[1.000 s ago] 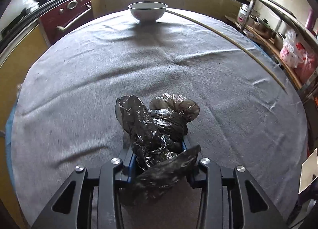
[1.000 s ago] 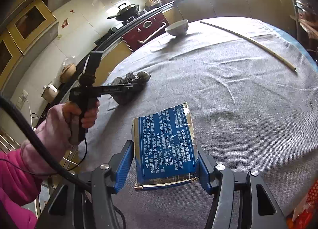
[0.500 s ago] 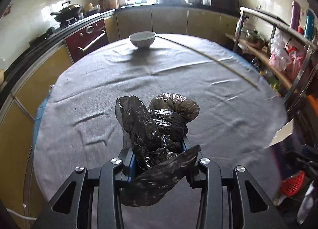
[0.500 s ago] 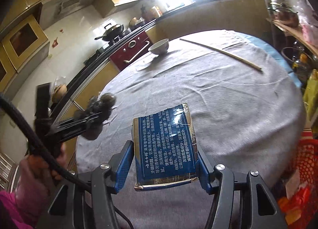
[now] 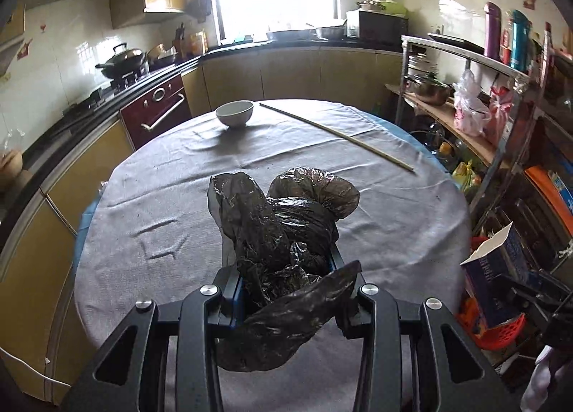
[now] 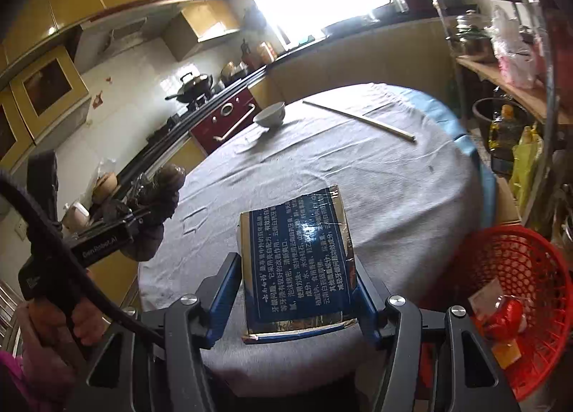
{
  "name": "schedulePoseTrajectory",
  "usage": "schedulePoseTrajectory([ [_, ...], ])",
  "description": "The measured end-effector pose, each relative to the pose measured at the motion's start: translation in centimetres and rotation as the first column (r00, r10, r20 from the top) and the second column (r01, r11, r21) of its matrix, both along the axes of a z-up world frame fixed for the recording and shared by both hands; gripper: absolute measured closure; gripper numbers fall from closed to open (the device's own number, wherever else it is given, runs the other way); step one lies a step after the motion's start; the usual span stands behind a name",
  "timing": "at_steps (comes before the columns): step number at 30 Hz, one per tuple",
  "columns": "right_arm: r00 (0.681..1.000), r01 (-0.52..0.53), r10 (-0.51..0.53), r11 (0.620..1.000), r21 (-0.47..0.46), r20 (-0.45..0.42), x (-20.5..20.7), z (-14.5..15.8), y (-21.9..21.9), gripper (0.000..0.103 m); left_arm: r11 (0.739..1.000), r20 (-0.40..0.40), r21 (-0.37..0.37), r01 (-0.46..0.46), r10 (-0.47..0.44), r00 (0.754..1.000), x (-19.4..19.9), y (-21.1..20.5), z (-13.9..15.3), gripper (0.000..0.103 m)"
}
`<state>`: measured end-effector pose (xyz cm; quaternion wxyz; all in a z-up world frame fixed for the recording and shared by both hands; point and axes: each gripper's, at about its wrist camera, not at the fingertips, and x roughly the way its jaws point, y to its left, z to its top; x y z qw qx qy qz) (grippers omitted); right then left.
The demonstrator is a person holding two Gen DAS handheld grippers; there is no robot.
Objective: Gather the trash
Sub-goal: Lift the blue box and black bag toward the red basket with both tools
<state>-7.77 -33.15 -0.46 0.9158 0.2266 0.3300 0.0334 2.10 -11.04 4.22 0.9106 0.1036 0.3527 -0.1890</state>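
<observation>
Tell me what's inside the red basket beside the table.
The red basket holds a red-and-clear wrapper and an orange scrap. Its near part is hidden behind the right gripper, which holds a blue box.

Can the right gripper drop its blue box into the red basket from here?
Probably yes. The right gripper holds the blue box over the table edge, and the red basket sits open just beside and below, with nothing between them.

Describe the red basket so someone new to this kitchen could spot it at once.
Start at the round table under its grey cloth. Off its near right edge, below tabletop level beside the metal shelving, sits the red basket. Its bright red open plastic mesh, with scraps already inside, matches nothing nearby.
</observation>
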Motion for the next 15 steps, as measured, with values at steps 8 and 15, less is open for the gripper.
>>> schedulePoseTrajectory([
  [8,0.997,0.051,-0.051,0.999,-0.013,0.053,-4.1,1.5,-1.2,0.042,0.998,0.033,0.043,0.038,-0.039,0.999,-3.2,-2.3,0.6,0.062],
  [15,0.994,0.079,-0.078,0.997,-0.012,0.077,-6.4,2.1,-2.1,0.042,0.997,0.059,0.063,0.053,-0.056,0.997,-4.8,-3.7,0.8,0.062],
])
